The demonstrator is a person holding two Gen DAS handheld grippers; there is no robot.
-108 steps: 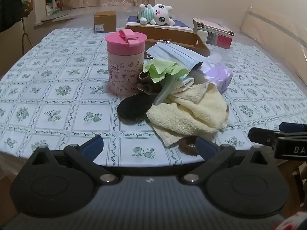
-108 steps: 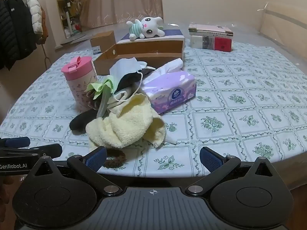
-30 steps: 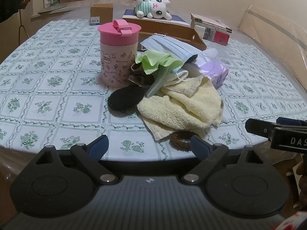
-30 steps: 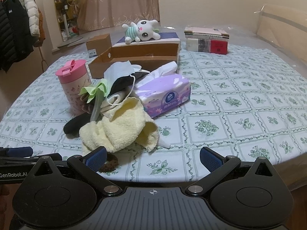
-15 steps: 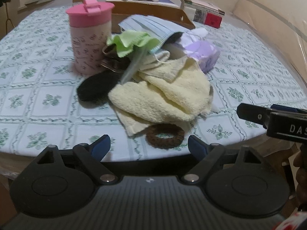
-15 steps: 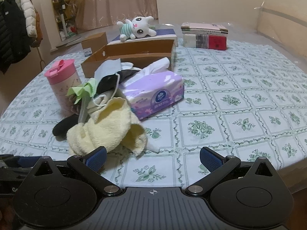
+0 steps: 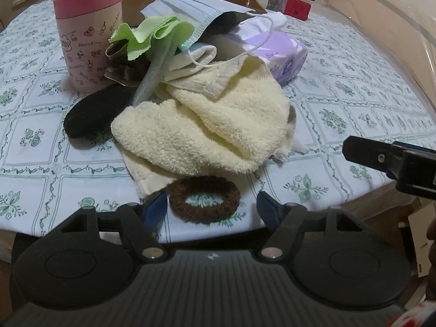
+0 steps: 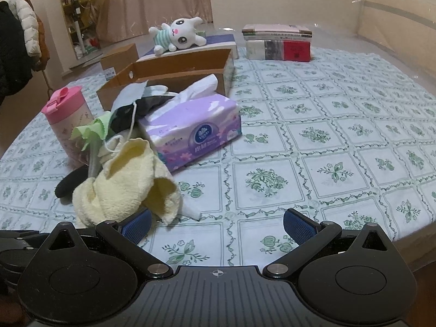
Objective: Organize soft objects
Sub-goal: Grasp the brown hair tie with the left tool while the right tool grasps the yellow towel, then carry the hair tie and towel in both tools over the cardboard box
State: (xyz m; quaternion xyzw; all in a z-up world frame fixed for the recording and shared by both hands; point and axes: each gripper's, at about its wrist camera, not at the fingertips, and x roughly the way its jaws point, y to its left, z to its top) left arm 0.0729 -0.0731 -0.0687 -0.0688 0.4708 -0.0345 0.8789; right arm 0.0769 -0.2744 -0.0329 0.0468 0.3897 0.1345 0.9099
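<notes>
Brown hair scrunchie (image 7: 204,203) lies between the closing left claw (image 7: 212,209), untouched; right claw (image 8: 218,224) gapes wide.

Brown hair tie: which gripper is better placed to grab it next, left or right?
Left. The brown hair tie lies between the left gripper fingers, whose jaws have just been closing but not yet touching. The right gripper is open beside the yellow towel, with no tie visible in its view.

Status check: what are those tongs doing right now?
Left tongs closing around brown fuzzy hair tie, not gripping. Right tongs open, empty. Cream terry towel overlaps it.
</notes>
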